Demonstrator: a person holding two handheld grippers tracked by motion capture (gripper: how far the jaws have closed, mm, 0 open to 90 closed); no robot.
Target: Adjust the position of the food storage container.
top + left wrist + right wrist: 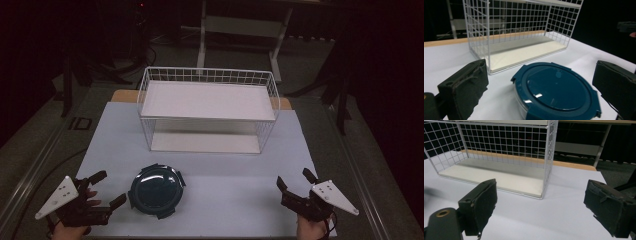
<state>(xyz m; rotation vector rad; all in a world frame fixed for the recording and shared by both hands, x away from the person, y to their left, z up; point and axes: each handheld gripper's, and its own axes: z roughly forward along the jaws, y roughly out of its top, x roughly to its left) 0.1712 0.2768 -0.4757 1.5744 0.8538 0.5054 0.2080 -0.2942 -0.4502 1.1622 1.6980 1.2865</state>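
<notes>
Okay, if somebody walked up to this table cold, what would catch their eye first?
Probably the white wire rack with two shelves, standing at the middle back of the pale table. Next, the round container with a dark teal lid near the front, just beside the open left gripper; the right gripper waits open at the front right.

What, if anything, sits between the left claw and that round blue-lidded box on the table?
Nothing visible. The left gripper stands open beside the box, with bare table between them. In the left gripper view the box lies straight ahead between the open jaws.
</notes>
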